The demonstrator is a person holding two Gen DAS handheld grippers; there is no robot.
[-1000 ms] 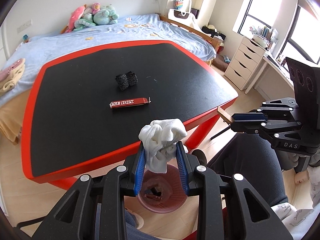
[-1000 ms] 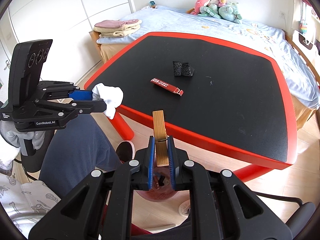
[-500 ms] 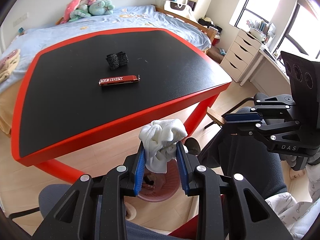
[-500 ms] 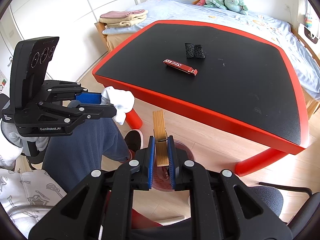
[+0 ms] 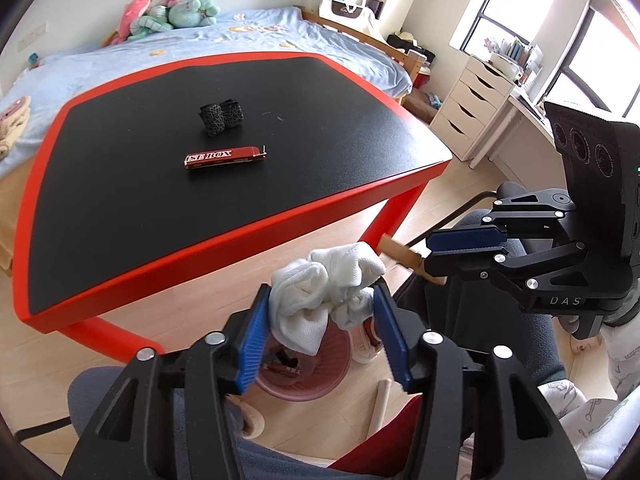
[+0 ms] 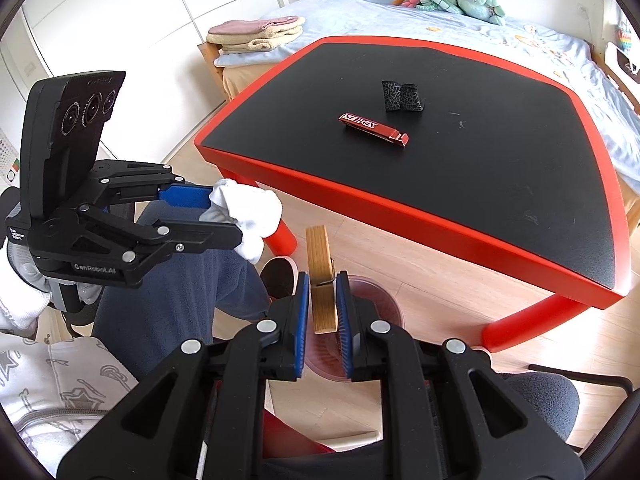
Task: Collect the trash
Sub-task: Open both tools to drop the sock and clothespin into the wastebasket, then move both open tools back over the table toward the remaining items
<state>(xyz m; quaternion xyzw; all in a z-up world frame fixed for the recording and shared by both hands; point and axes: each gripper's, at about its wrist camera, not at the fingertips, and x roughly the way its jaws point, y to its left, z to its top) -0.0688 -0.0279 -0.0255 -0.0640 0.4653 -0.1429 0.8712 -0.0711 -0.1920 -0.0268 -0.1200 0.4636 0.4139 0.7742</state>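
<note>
**Both grippers opening above the pink bin**

Left wrist view: left gripper [image 5: 320, 320] angled down, jaws spreading apart, blue pads no longer squeezing. Crumpled white cloth [image 5: 324, 300] between the pads, bulging above them, one loose end hanging down toward the pink bin [image 5: 308, 384] on the wooden floor directly below. Dark and reddish scraps already inside the bin. Right gripper [image 5: 436, 256] at the right edge of the frame, wooden clothespin [image 5: 400, 254] poking out from between its fingers, just beside the cloth. Black table with red rim [image 5: 224, 240] beyond, bearing a red box [image 5: 224, 157] printed in white letters and a black crumpled bundle [image 5: 221, 117] behind it, both well apart from the grippers. Blue bed with plush toys [image 5: 168, 14] in the background, white drawers [image 5: 472, 108] at the right.

Right wrist view: right gripper [image 6: 324, 308] pointing down, jaws widening, clothespin [image 6: 320, 280] upright between the blue pads; contact with the pads hard to judge, narrow gaps seemingly on both sides. Pink bin [image 6: 376, 304] under the fingers, partly hidden by them. Left gripper [image 6: 224, 216] at the left, cloth [image 6: 248, 216] bunched at its fingertips above a dark-trousered leg [image 6: 168, 300]. Red box [image 6: 374, 126] and black bundle [image 6: 402, 97] on the table [image 6: 400, 216]. Folded towels [image 6: 256, 34] on the bed corner.
</note>
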